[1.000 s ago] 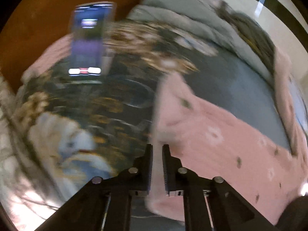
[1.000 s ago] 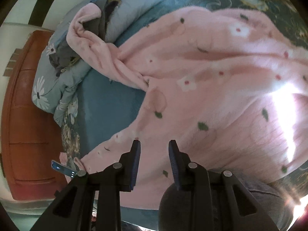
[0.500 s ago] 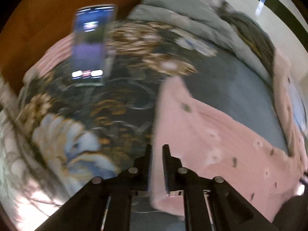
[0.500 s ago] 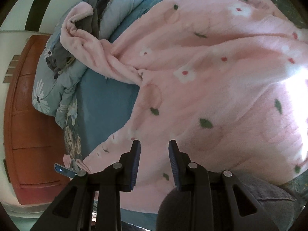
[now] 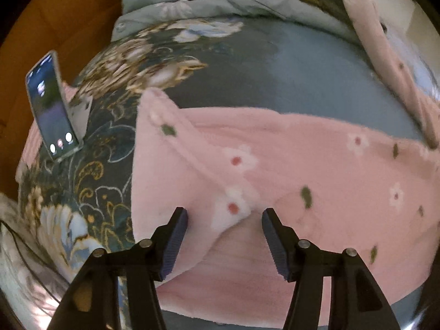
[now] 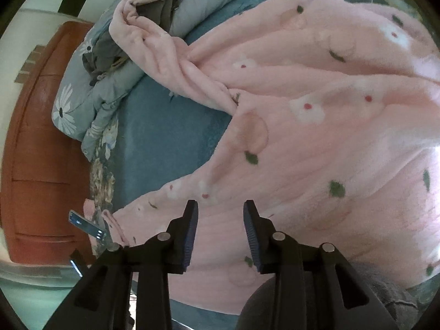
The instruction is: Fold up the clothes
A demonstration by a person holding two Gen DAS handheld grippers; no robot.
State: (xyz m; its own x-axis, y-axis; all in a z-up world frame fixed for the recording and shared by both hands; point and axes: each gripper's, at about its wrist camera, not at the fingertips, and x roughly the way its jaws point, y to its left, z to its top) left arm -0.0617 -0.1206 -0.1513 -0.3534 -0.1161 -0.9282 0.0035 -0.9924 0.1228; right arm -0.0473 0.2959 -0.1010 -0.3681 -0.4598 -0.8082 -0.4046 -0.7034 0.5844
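A pink fleece garment (image 5: 275, 165) with white flowers and green leaves lies spread on the bed. My left gripper (image 5: 224, 214) hovers over its near corner with the jaws opening wide. A raised fold of the fleece sits between the fingers, and the pads do not press it. In the right wrist view the same pink garment (image 6: 316, 137) fills the right side, with one sleeve bunched up toward the pillows. My right gripper (image 6: 220, 206) hangs over the garment's lower edge, jaws parted and opening a little, holding nothing.
A lit phone (image 5: 51, 104) stands propped at the bed's left edge, also seen as the phone (image 6: 86, 225). A grey floral quilt (image 6: 90, 90) and a dark garment (image 6: 165, 0) lie by the wooden headboard (image 6: 41, 151). Bare blue sheet (image 5: 288, 77) shows beyond the fleece.
My left gripper went from shut to wide open and shifted over the pink corner, rolling so the phone swung left. The right gripper sank slightly toward the fleece.
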